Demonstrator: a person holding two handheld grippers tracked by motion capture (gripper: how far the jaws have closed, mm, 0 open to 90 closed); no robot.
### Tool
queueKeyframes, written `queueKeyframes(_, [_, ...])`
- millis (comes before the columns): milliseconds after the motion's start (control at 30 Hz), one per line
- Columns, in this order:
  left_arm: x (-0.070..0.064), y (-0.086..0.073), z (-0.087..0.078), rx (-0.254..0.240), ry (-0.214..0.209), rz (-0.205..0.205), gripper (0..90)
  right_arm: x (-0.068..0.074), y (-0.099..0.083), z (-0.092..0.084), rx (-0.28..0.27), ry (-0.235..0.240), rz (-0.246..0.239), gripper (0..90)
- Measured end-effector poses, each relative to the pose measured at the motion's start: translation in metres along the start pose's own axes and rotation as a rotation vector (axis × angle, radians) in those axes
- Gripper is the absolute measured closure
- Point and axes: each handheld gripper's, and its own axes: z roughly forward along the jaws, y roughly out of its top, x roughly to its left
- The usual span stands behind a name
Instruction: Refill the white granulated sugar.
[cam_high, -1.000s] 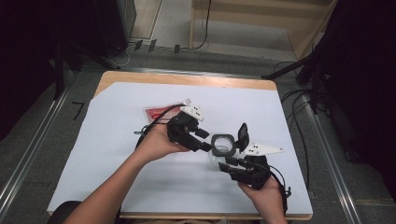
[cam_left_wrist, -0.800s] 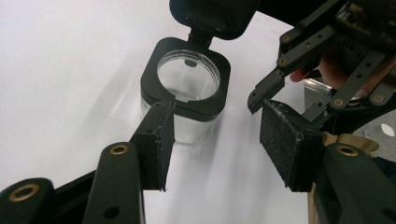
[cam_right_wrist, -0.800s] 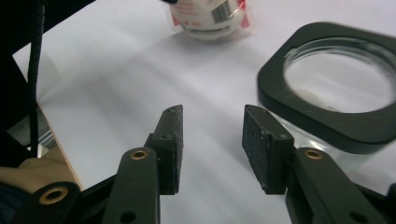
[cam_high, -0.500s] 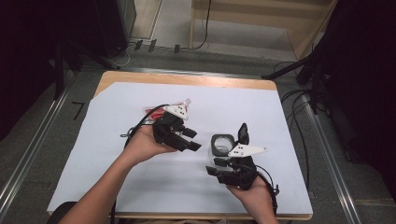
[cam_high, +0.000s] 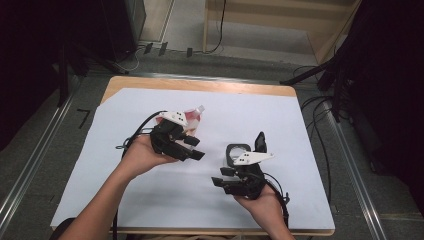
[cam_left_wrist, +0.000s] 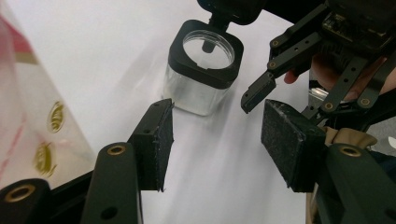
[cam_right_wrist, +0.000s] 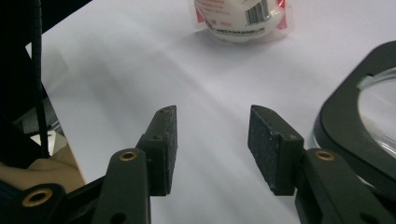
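A clear square jar (cam_high: 237, 154) with a black rim stands on the white sheet, its hinged lid (cam_high: 260, 141) flipped up. My left gripper (cam_high: 196, 149) hovers to its left, open and empty, pointing at the jar (cam_left_wrist: 203, 70). My right gripper (cam_high: 219, 177) is just in front of the jar and points left. Its jaws (cam_right_wrist: 212, 116) have just been opening, with nothing between them, and the jar's rim (cam_right_wrist: 359, 116) is at their right. A red-and-white packet (cam_high: 192, 117) lies behind my left gripper, and the right gripper view has this packet (cam_right_wrist: 243, 16) ahead.
The white sheet (cam_high: 150, 200) covers most of a wooden table (cam_high: 200, 84). Black cables (cam_high: 135, 140) trail from both grippers. A clear plastic wrapper (cam_left_wrist: 28, 116) lies close at the left of the left gripper. The table's front edge is under my forearms.
Both grippers were at the jar a second ago. My left gripper has drawn away to the left. My right gripper has slid left, away from the jar, and its jaws stand wider.
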Motion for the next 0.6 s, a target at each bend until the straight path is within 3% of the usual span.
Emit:
queueKeyframes(300, [0.005, -0.011, -0.021, -0.008, 0.045, -0.029, 44.7, 0.004, 0.01, 0.01, -0.004, 0.006, -0.025, 51.0])
queueKeyframes(600, [0.008, -0.024, -0.035, -0.003, 0.064, -0.051, 44.4, 0.008, 0.001, 0.016, 0.018, 0.014, -0.03, 45.7])
